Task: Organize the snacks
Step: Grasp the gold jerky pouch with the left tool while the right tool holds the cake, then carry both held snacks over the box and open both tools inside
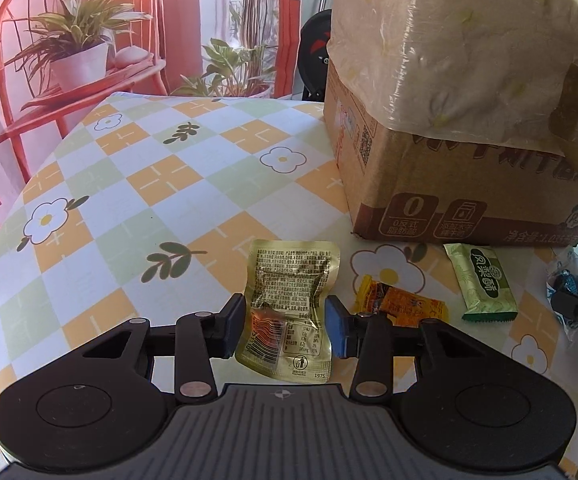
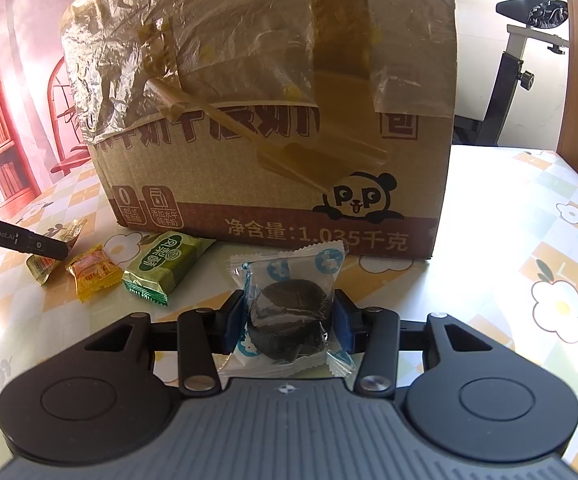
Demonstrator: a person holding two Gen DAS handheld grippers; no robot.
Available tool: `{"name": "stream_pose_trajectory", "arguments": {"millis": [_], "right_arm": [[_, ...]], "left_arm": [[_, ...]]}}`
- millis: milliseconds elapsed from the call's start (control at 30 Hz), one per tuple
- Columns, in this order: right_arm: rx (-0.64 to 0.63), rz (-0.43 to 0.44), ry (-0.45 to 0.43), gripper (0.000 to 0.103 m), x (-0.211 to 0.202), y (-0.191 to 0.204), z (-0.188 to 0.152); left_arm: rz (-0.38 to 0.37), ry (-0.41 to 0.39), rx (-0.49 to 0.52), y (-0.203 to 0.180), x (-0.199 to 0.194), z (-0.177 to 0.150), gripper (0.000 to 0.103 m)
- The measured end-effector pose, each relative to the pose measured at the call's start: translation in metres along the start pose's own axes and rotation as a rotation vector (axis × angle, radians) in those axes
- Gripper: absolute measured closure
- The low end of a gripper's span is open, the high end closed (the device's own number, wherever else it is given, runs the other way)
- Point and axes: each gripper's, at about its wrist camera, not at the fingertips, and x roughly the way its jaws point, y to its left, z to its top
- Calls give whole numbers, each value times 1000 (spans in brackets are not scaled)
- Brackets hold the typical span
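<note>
I'm pinching the gold snack packet (image 1: 287, 312) in my left gripper (image 1: 285, 330), just in front of the cardboard box (image 1: 449, 152). My right gripper (image 2: 289, 322) is clamping the clear-wrapped dark cookie (image 2: 289, 320), also before the box. The orange candy (image 1: 403, 304) and green bar (image 1: 483, 282) are lying beside the box's front.

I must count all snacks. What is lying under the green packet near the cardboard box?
Only the flowered tablecloth shows under the green packet; it lies flat in front of the cardboard box. Anything directly beneath it is covered and cannot be seen.
</note>
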Motion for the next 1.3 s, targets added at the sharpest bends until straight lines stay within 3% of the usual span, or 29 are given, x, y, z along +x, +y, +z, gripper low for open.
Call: {"name": "stream_pose_trajectory", "arguments": {"millis": [133,467,633,800,1067,1200,1300], "right_arm": [[0,0,0,56,0,0,0],[-7,15,-8,56,-3,1,0],[-72,88,-28,56,-17,12,2],[-168,174,-117,56,-45,32,14],[-206,268,-352,56,-97,47,91],[-160,248,-409,56,-103,39,138],[-145,174,-405,56,-98,27,171]], "left_arm": [[0,-8,-7,-4,-7,-5,61],[21,-143,-78,-22,-53,-9,62],[27,-213,-62,-34,-78,-4,62],[22,-286,-78,-34,-102,8,62],[-8,-449,-35,-45,-147,58,62],[-41,-515,-8,-64,-160,96,62],[-67,-531,26,-84,-158,125,62]]}}
